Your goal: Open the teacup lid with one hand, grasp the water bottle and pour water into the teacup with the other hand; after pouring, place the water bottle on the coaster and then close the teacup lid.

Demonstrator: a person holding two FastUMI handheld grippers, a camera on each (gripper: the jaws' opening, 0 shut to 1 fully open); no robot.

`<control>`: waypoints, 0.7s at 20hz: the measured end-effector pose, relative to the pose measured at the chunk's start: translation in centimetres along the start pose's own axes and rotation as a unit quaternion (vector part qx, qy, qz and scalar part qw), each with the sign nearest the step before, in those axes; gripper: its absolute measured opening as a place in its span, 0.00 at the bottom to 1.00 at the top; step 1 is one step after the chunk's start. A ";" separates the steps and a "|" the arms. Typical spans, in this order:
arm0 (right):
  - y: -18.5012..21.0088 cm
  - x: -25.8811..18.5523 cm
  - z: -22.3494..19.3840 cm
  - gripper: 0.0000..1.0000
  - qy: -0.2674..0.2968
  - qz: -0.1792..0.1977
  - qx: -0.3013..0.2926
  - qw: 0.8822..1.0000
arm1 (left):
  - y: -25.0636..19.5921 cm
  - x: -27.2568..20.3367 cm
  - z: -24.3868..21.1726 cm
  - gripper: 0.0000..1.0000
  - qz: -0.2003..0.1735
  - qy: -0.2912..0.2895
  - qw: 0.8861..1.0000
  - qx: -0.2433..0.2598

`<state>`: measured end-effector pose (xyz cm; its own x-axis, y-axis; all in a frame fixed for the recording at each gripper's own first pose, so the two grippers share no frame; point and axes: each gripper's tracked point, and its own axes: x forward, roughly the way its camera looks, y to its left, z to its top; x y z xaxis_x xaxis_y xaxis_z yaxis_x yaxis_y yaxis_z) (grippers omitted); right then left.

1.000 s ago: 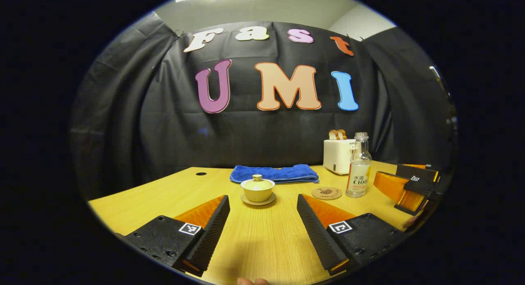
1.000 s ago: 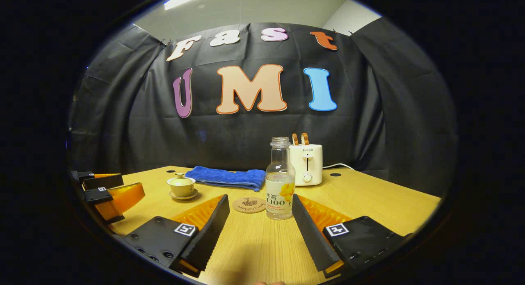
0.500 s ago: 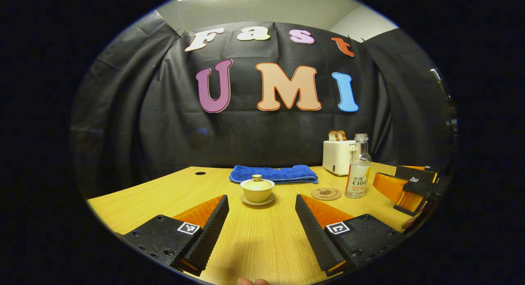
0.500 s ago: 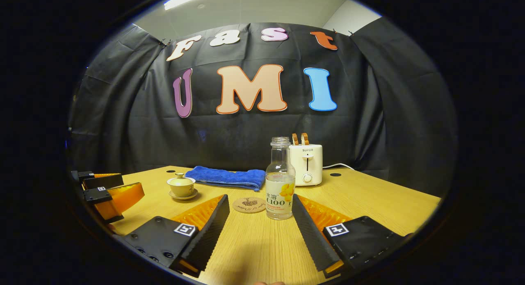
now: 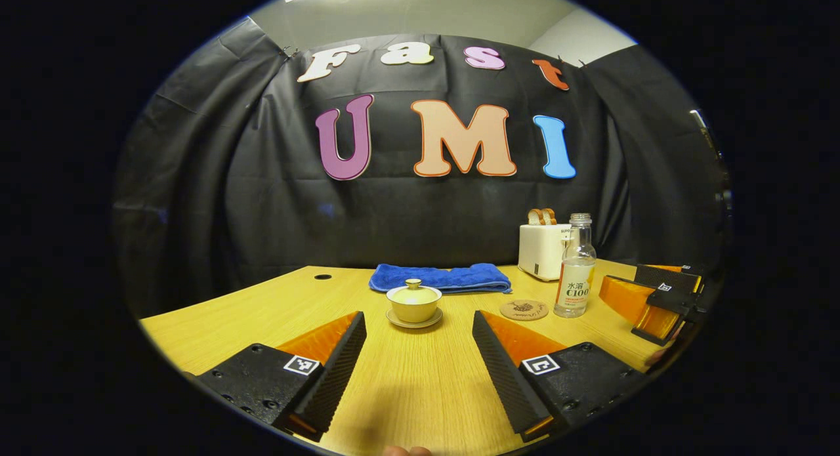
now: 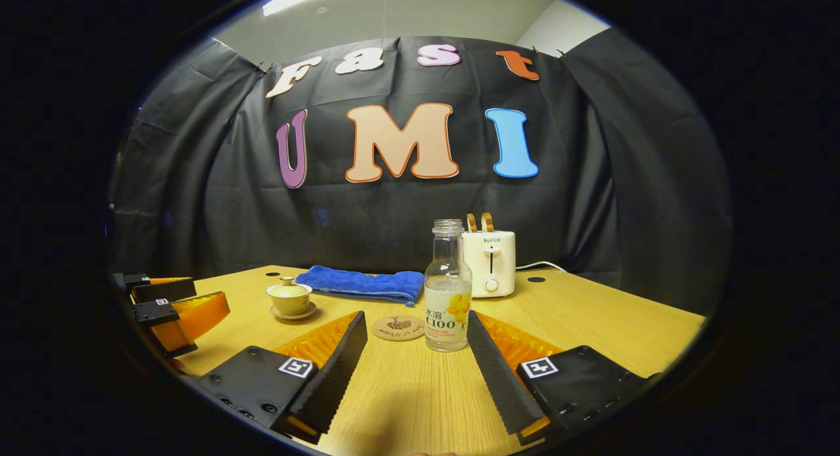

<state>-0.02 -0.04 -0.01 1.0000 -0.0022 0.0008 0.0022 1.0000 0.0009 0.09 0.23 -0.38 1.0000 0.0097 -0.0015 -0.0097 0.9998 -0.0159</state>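
Observation:
A pale yellow teacup [image 5: 413, 304] sits on its saucer with its knobbed lid [image 5: 413, 289] on, straight ahead of my left gripper [image 5: 419, 325], which stands open a short way in front of it. The uncapped clear water bottle [image 6: 447, 292], partly filled, stands upright just beyond my open right gripper [image 6: 415, 326], closer to its right finger. A round cork coaster [image 6: 398, 327] lies on the table to the left of the bottle. The left gripper view has the bottle [image 5: 575, 268] and coaster [image 5: 523, 309] off to the right. The right gripper view has the teacup [image 6: 289, 298] off to the left.
A folded blue towel [image 5: 440, 278] lies behind the teacup. A white toaster [image 6: 489, 261] with bread in it stands at the back, its cord trailing right. The wooden table [image 6: 590, 318] has cable holes near the back edge.

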 end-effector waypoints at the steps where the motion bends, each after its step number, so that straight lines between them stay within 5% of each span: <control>1: 0.0 0.0 0.0 0.98 0.000 0.000 0.000 1.000 | 0.0 0.1 0.1 0.95 0.000 0.000 1.000 0.000; 6: 0.0 0.0 0.0 0.96 0.000 0.000 0.000 1.000 | 0.2 0.9 0.0 0.95 0.002 -0.003 1.000 0.001; 14: -1.0 0.5 0.0 0.98 0.001 -0.007 0.000 1.000 | 1.4 9.6 -0.4 0.95 -0.003 0.002 1.000 0.002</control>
<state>0.48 -1.09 0.02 0.9999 -0.0168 -0.0005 0.0168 0.9999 0.0013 9.69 1.68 -0.84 1.0000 0.0030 -0.0052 -0.0031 0.9999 -0.0129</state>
